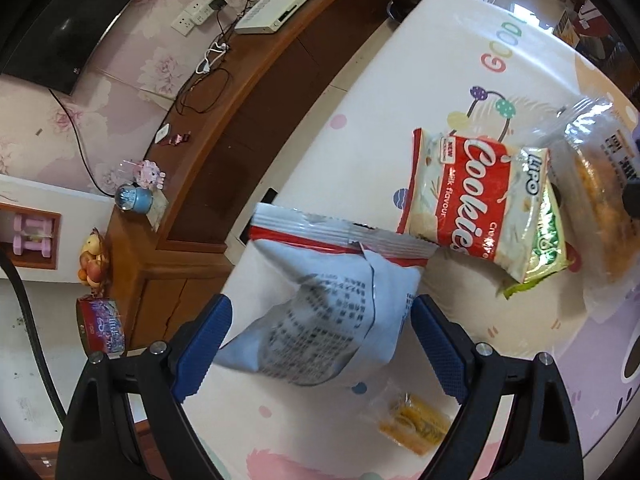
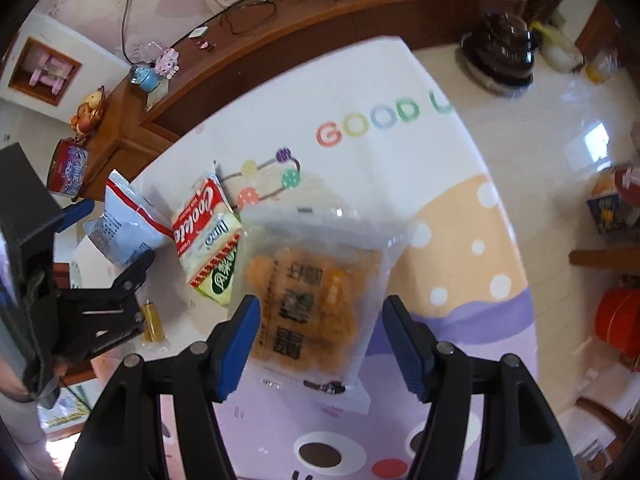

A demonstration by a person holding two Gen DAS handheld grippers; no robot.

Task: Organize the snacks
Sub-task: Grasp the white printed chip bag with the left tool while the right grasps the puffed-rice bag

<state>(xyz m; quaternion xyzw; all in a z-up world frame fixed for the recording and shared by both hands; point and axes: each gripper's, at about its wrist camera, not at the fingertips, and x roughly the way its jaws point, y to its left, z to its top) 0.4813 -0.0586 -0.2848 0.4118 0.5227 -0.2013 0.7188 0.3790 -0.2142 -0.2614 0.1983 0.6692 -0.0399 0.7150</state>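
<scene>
Lettering "GOOD" on cartoon play mat; red "Cookies" packet lies there. Left gripper pinches white-blue snack bag. Right gripper spread around clear bag of orange snacks. Wooden TV cabinet behind.

1. White snack bag with a red stripe and black print, back side up, near the play mat's cabinet-side edge.
2. Red-and-white Cookies packet lies tilted over a green packet.
3. Clear bag of orange snacks lies flat mid-mat.
4. Small yellow snack pack lies flat.
</scene>
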